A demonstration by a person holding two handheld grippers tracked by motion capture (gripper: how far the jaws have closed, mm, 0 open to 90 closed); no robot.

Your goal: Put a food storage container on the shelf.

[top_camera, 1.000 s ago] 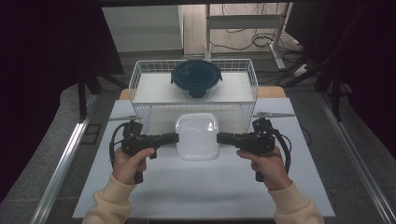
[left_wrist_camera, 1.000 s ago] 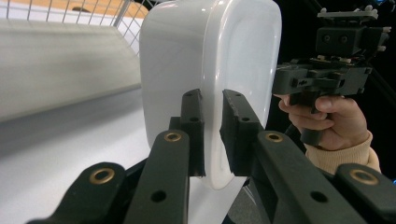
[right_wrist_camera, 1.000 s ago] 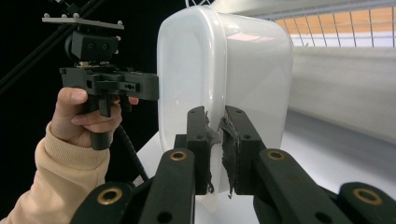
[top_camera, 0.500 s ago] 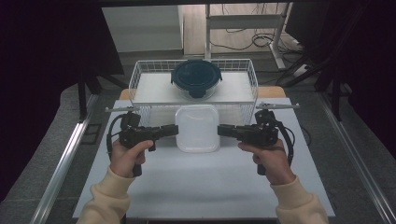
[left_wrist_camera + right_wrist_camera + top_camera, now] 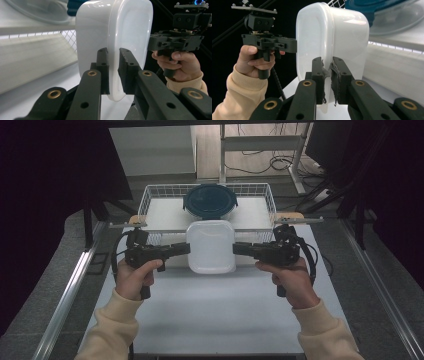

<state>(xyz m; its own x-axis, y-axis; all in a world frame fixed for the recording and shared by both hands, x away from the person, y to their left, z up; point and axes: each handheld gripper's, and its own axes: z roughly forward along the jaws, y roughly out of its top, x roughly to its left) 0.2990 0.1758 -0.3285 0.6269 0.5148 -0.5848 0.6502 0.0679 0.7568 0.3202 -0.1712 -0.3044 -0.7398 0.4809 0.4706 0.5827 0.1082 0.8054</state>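
A white translucent plastic tub [image 5: 211,245] hangs in the air above the table, just in front of the wire basket. My left gripper [image 5: 187,249] pinches the tub's left rim and my right gripper [image 5: 235,248] pinches its right rim. In the left gripper view the jaws [image 5: 113,53] are shut on the tub's rim [image 5: 115,30], with the other hand's gripper [image 5: 151,43] on the far side. The right gripper view shows its jaws [image 5: 327,61] clamped on the tub's rim [image 5: 332,32], and the left gripper [image 5: 294,46] holds the opposite edge.
A white wire basket [image 5: 145,202] stands at the back of the white table [image 5: 220,315]. In it sits a round clear container with a dark blue lid [image 5: 209,201]. Metal rails run along both sides of the table.
Both grippers have risen together with the tub between them. The tub now sits higher in the high view, its far edge overlapping the basket's front wall.
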